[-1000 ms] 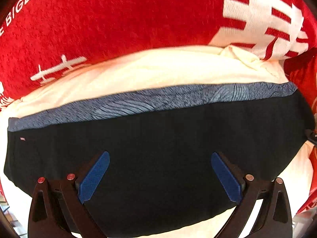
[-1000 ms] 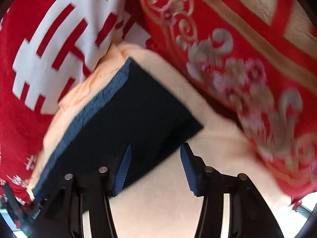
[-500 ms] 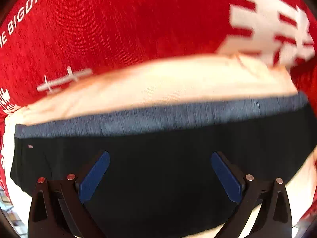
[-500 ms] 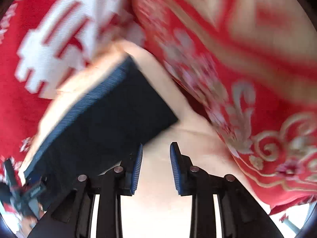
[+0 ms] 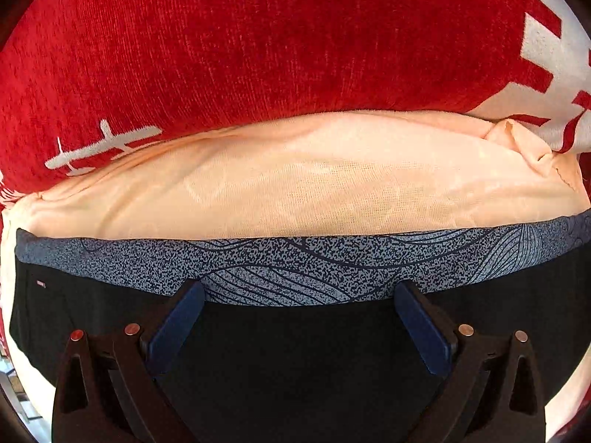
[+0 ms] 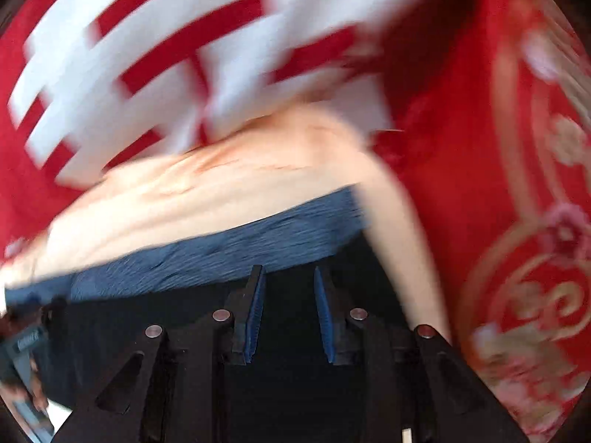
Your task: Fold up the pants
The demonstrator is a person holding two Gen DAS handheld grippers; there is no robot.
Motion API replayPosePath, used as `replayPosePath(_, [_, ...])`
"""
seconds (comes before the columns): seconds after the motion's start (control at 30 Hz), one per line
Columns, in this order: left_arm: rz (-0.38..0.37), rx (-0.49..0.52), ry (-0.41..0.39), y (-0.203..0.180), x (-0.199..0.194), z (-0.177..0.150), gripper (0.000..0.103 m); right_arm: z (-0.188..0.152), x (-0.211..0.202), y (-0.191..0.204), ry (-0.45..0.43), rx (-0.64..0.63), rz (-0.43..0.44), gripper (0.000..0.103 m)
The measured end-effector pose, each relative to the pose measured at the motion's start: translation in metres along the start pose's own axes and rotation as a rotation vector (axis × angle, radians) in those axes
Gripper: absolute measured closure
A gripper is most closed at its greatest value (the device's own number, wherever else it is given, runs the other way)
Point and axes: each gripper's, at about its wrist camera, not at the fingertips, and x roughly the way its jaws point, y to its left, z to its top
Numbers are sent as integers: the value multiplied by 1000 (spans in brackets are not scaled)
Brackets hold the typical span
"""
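The black pants (image 5: 295, 361) are lying flat on a peach sheet (image 5: 295, 181), speckled grey-blue waistband (image 5: 295, 265) along the far edge, red plush blanket (image 5: 221, 44) beyond. Left gripper (image 5: 295, 317) is hanging wide and empty over them, while the right gripper (image 6: 288, 295) is narrowing over black cloth, pinching nothing yet. It's looking light, limp knit, so that firmer waistband seems the best hold.

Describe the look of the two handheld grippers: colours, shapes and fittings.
Both match. The left gripper and right gripper have black angular frames with triangular cut-outs, round silver rivets at the joints and flat blue ribbed pads on two fingers. No cables, hands or sleeves show.
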Motion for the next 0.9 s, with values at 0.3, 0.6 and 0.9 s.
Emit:
replayPosePath(0.3, [-7,-17,60,30,-23,-12,0,-23,-35,-8,69,22,122,72])
replayPosePath(0.6, [-51,32,70,34,-82,-43,0,-68,-47,-28,123,127,214,72])
replayPosePath(0.9, [-279,65,27,5,-122,-76,0,-96,-37,-25,174,187,269,71])
